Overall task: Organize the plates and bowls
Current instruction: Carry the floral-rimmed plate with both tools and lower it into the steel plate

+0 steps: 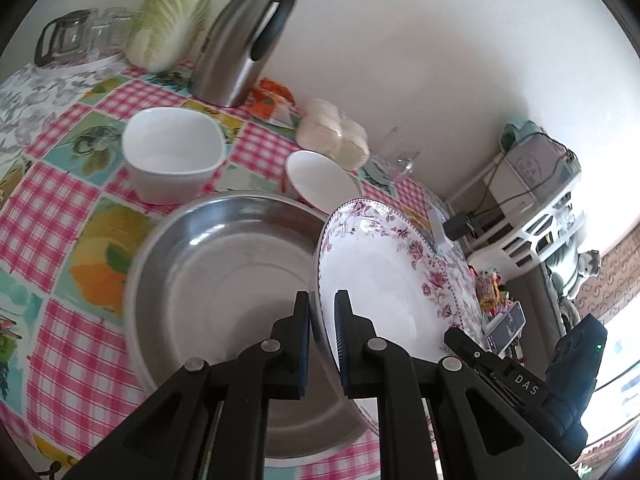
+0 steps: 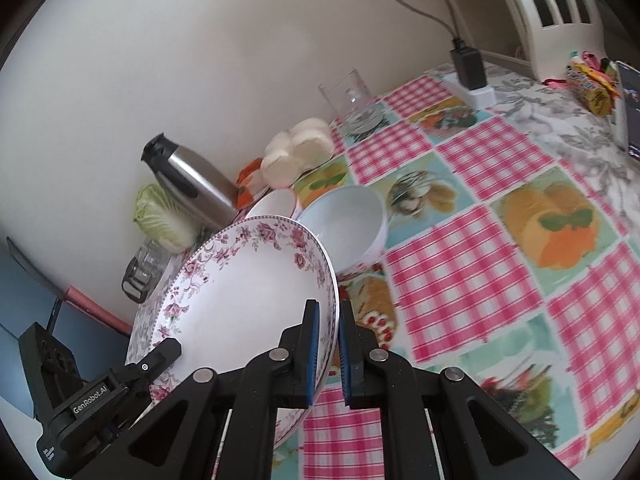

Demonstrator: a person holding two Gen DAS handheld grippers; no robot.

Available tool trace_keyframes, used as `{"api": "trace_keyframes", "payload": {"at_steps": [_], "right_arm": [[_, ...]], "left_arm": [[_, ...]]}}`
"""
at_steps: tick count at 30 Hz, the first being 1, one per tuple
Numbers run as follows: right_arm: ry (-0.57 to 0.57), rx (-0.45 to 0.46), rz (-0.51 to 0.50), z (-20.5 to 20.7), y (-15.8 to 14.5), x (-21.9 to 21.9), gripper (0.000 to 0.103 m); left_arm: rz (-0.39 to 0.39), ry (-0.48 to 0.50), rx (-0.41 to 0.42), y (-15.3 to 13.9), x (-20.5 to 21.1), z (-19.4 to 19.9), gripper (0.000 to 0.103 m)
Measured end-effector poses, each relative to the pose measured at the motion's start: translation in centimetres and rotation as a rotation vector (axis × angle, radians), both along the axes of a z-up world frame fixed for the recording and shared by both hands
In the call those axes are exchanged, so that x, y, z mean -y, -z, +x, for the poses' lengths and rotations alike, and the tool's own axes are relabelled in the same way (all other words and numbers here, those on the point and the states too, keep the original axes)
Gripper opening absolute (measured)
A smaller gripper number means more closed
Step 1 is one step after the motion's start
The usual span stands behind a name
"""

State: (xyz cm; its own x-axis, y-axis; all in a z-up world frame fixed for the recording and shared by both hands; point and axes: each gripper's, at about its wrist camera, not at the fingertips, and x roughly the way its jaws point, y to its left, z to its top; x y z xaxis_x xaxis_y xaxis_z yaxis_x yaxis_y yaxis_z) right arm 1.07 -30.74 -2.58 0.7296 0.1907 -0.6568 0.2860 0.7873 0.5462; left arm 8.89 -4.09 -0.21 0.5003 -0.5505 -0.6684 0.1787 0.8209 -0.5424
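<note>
With both the left gripper (image 1: 322,308) and right gripper (image 2: 329,322) clamped on opposite rims of the floral plate (image 1: 384,276), keep it level and lower it into the steel basin (image 1: 224,264) at lower centre

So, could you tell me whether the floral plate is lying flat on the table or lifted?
Lifted and tilted. The floral plate hangs over the steel basin, its rim pinched by the left gripper and right gripper.

Home dining setting: tabletop (image 2: 460,280) under a checked fruit-print oilcloth against a plain wall, bearing cabbage (image 1: 172,20), steel thermos jug (image 1: 244,44), steamed buns (image 1: 334,134).
</note>
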Motion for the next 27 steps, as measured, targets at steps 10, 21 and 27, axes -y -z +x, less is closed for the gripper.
{"api": "trace_keyframes", "payload": {"at_steps": [10,21,27], "right_arm": [[-0.048,-0.054,0.004,2.5,1.5,-3.0,0.010],[-0.081,-0.101,-0.021,4.2,2.9,-4.7,0.010],[-0.088,-0.123,-0.035,4.9,3.5,-5.2,0.010]], "left_arm": [[0.014,-0.042,-0.062,1.9,-3.1,1.4,0.012],[0.059,-0.065,-0.122,4.1,-4.2,2.5,0.012],[0.097,-0.065,-0.142,5.0,-3.9,2.9,0.012]]}}
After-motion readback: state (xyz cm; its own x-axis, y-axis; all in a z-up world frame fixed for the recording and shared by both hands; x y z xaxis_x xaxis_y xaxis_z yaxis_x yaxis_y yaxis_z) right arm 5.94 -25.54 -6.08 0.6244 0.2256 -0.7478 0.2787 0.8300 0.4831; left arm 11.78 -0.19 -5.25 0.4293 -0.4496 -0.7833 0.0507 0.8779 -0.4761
